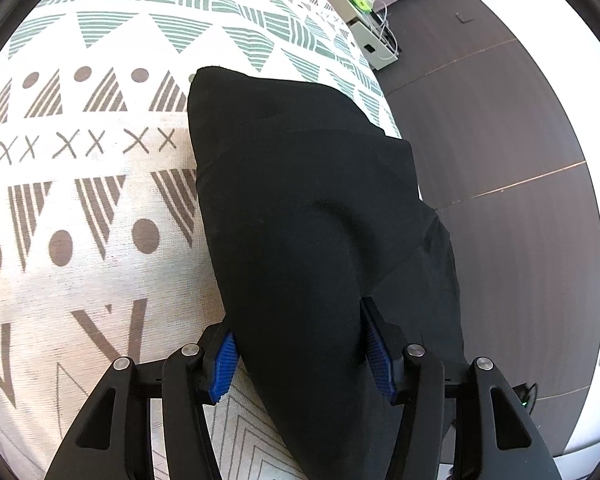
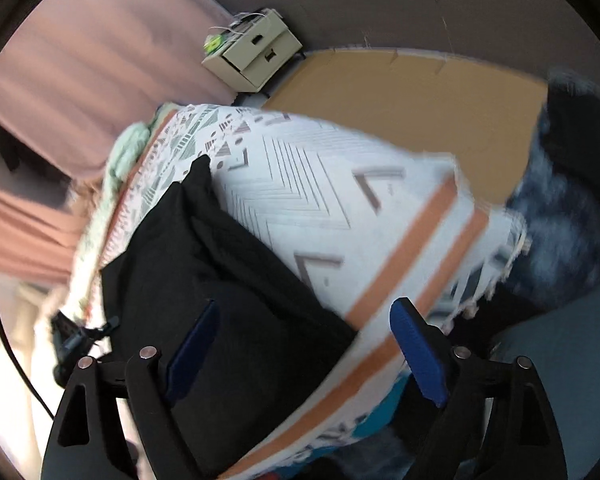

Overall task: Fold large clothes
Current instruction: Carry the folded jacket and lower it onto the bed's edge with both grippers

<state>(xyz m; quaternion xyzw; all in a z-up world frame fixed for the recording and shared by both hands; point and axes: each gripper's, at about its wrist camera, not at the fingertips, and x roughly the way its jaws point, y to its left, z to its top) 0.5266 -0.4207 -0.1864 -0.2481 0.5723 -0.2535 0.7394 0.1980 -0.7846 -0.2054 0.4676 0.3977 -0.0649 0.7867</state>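
Note:
A black garment (image 1: 300,208) lies along the right edge of a patterned bedspread (image 1: 92,152). My left gripper (image 1: 300,352) has its blue pads (image 1: 222,364) on either side of the garment's near end, which fills the gap between them; the fabric hangs over the bed edge to the right. In the blurred right wrist view the same black garment (image 2: 204,264) lies on the bedspread (image 2: 340,208). My right gripper (image 2: 304,344) is open above the bed edge, its pads (image 2: 418,352) wide apart with nothing held.
Dark wood floor (image 1: 500,140) lies to the right of the bed. A small beige drawer unit (image 2: 256,52) stands by the pink curtain (image 2: 80,60). A flat cardboard sheet (image 2: 420,108) lies on the floor, and a dark fluffy rug (image 2: 568,200) sits at the right.

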